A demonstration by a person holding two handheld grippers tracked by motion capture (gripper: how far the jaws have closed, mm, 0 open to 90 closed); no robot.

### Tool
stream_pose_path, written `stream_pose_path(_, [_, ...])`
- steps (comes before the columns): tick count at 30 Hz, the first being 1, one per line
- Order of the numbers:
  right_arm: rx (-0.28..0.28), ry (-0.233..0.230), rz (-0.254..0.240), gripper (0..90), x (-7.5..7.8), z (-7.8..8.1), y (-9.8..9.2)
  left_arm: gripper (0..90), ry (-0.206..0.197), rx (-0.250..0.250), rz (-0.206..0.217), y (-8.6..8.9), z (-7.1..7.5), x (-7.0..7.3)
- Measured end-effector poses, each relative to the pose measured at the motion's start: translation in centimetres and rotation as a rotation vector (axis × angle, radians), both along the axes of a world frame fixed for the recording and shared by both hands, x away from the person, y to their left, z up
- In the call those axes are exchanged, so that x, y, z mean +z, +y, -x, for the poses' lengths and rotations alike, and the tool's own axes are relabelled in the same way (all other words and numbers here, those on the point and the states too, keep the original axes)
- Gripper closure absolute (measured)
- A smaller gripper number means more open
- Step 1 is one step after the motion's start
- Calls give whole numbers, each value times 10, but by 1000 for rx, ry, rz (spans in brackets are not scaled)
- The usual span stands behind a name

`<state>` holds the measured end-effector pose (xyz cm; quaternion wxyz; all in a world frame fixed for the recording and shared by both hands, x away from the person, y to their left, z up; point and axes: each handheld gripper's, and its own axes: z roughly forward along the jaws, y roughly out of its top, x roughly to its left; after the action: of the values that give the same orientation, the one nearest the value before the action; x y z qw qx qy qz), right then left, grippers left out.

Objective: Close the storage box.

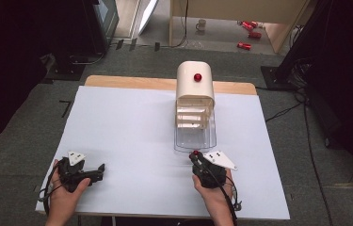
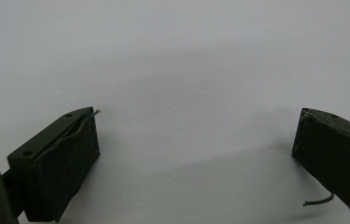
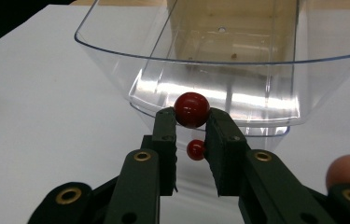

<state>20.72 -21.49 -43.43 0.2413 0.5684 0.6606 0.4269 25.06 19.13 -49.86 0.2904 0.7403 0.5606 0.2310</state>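
Right tool point(image 3: 191, 122): clamped on a red ball point(image 3: 191, 109), near the clear tray point(image 3: 219, 60).
Left tool point(image 2: 196, 140): wide, empty, resting on the table point(image 1: 127, 127).
Done: ball picked.
Left: placing it in the tray.

red ball point(image 3: 192, 109), clear tray point(image 3: 116, 42), white table point(image 1: 127, 136)

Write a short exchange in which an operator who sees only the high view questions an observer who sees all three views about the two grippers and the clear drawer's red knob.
Operator: Has my right gripper really caught the drawer's red knob?
Observer: Yes. In the right gripper view both pads press the knob's sides, just in front of the clear drawer.
Operator: And the left gripper?
Observer: Its jaws stand wide open with nothing between them, over the white table.
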Motion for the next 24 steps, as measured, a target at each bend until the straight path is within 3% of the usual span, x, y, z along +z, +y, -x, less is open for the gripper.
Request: stream_pose_path(24, [0, -39, 9, 762, 26, -22, 1, 4, 0, 0, -1, 0, 0, 0])
